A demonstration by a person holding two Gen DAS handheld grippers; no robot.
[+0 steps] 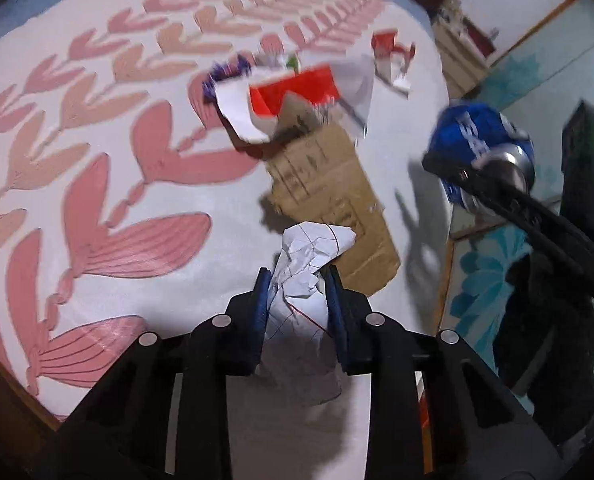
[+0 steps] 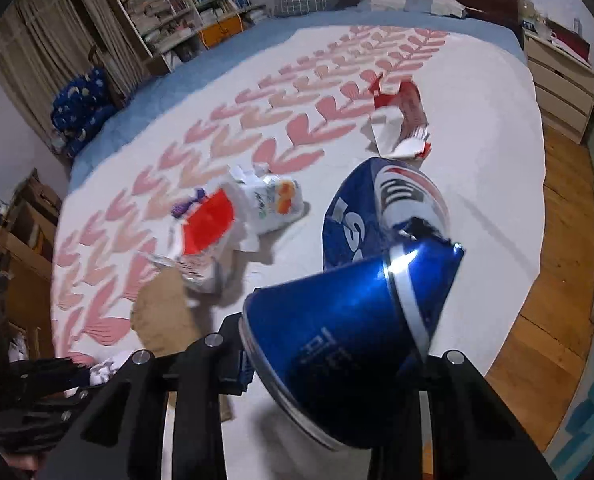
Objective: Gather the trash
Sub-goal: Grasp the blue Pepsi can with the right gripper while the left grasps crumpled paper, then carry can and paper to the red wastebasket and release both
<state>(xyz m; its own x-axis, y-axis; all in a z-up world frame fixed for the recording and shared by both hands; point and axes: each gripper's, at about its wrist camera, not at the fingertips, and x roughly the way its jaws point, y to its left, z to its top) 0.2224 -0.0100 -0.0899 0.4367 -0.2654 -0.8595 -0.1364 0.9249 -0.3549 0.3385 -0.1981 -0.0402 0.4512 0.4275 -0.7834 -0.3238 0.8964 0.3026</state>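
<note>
left jaws pinch the crumpled paper (image 1: 303, 280) between them; right jaws pinch the crushed blue can (image 2: 349, 336).

White bedspread (image 1: 225, 184) with pink leaf pattern; blue crushed can (image 2: 349, 304); brown cardboard (image 1: 333, 200)

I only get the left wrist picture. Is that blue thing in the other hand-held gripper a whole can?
Observer: No. The blue can is crushed and folded, with a torn edge, clamped in the right hand-held gripper.
Operator: Anything hidden behind the red wrapper?
Observer: A white plastic bag with orange print lies right beside the red wrapper.
Operator: And beyond the bed?
Observer: A bookshelf packed with books stands past the bed's far left corner.
</note>
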